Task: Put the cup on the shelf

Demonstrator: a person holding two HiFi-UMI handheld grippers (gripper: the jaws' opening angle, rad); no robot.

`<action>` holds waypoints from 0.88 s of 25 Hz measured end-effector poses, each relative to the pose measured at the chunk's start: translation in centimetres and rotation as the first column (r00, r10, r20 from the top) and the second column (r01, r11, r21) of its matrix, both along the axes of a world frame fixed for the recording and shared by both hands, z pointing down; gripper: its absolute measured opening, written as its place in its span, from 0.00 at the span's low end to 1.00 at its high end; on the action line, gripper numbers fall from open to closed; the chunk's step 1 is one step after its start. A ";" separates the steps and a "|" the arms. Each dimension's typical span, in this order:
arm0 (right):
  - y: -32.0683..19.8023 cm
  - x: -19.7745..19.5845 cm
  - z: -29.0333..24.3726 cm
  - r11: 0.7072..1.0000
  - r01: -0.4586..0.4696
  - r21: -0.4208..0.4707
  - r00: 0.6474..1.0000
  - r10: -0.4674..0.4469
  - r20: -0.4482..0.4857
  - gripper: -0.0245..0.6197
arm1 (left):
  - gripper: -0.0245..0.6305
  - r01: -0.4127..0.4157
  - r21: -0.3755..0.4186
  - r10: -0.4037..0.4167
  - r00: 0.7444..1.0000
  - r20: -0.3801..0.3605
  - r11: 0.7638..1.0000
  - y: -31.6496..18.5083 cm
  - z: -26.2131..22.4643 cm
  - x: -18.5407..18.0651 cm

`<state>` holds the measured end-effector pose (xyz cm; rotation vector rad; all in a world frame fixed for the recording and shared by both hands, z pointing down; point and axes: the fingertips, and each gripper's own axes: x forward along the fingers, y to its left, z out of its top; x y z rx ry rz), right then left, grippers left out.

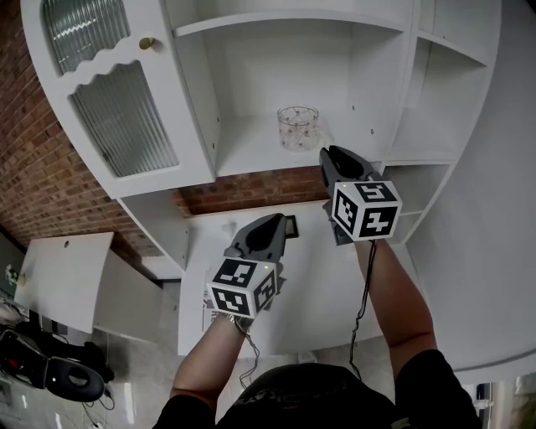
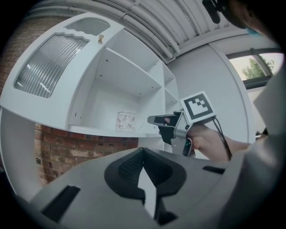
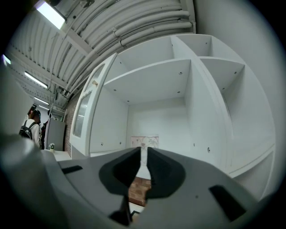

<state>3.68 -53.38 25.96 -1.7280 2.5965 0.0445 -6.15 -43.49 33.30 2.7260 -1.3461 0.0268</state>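
Note:
A clear patterned glass cup (image 1: 298, 127) stands upright on the white cabinet shelf (image 1: 243, 155), alone and untouched. From the left gripper view the cup (image 2: 126, 120) sits near the shelf's front edge (image 2: 89, 130). My right gripper (image 1: 328, 153) hovers just in front and to the right of the cup, clear of it. Its jaws stand a narrow slit apart with nothing between them (image 3: 144, 150), and the cup (image 3: 144, 141) shows beyond the tips. My left gripper (image 1: 280, 219) is held lower, over the counter, its tips touching and empty (image 2: 143, 150). It looks toward the right gripper (image 2: 153, 120).
The cabinet door with ribbed glass (image 1: 117, 109) hangs open at the left. A second shelf board (image 1: 285, 18) lies above the cup, with side compartments (image 1: 435, 92) to the right. A brick wall (image 1: 251, 188) backs a white counter (image 1: 318, 289). A person (image 3: 30, 123) stands far off.

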 end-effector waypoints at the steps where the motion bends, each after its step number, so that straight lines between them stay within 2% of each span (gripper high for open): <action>1: 0.9 -0.1 0.1 1.000 0.004 0.000 1.000 -0.004 -0.003 0.04 | 0.04 -0.003 0.000 0.003 1.000 0.000 1.000 0.6 0.0 -0.1; 5: 4.8 -0.7 1.1 1.000 0.001 -0.003 0.999 -0.001 -0.037 0.04 | 0.04 -0.011 -0.005 0.011 1.000 -0.011 1.000 3.7 0.1 -0.5; 10: 11.2 -2.0 3.3 1.000 0.017 -0.027 0.999 -0.018 -0.035 0.04 | 0.04 -0.015 -0.010 0.015 1.000 -0.025 1.000 8.5 0.6 -1.9; 17: 20.1 -4.4 6.7 0.998 0.011 -0.057 0.998 -0.014 -0.059 0.04 | 0.04 0.004 -0.010 -0.004 1.000 0.006 1.000 15.3 2.7 -5.1; 22: 25.2 -5.7 8.6 0.997 0.011 -0.074 0.999 -0.014 -0.040 0.04 | 0.04 0.007 -0.032 -0.006 1.000 0.012 0.999 19.0 4.2 -6.6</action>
